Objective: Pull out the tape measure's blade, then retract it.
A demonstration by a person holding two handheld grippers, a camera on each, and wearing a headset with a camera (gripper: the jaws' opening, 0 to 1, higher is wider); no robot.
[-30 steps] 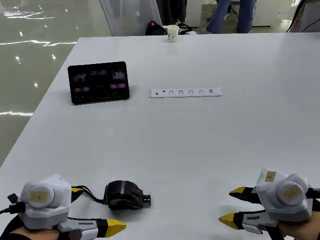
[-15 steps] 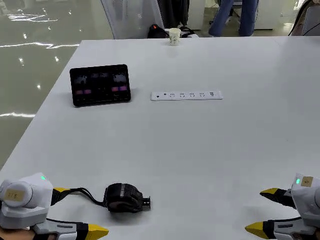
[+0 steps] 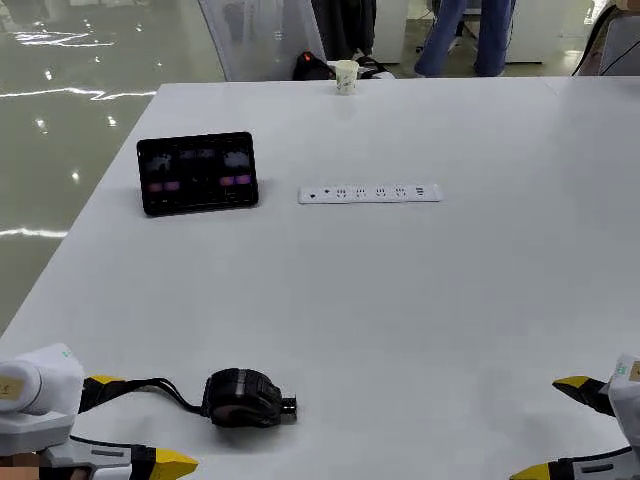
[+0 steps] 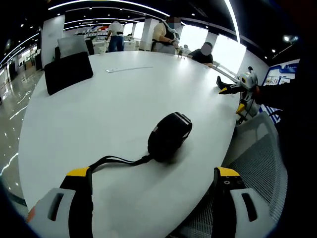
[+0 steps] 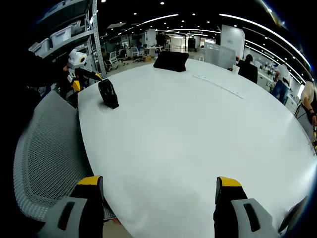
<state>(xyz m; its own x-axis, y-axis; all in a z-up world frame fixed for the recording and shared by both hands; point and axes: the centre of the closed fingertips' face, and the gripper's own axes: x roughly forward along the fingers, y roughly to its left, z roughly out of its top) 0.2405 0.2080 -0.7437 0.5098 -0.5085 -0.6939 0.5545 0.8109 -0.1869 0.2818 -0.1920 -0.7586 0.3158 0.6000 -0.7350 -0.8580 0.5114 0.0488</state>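
A black tape measure [image 3: 241, 397] lies on the white table [image 3: 400, 290] near its front edge, with a black wrist strap [image 3: 150, 385] trailing to the left. Its blade is retracted. My left gripper [image 3: 135, 425] is open at the bottom left, just left of the strap's end. In the left gripper view the tape measure [image 4: 170, 135] sits ahead between the open jaws, strap [image 4: 116, 160] toward me. My right gripper [image 3: 560, 430] is open at the bottom right corner, far from the tape measure [image 5: 107, 93], which shows small in the right gripper view.
A black tablet [image 3: 197, 172] stands at the left middle of the table. A white power strip [image 3: 368, 193] lies mid-table, a paper cup [image 3: 345, 74] at the far edge. People stand beyond the table. A mesh chair [image 5: 44, 158] sits at the near edge.
Both grippers have drawn back toward me and outward, away from the tape measure. The tape measure and its strap stay in place.
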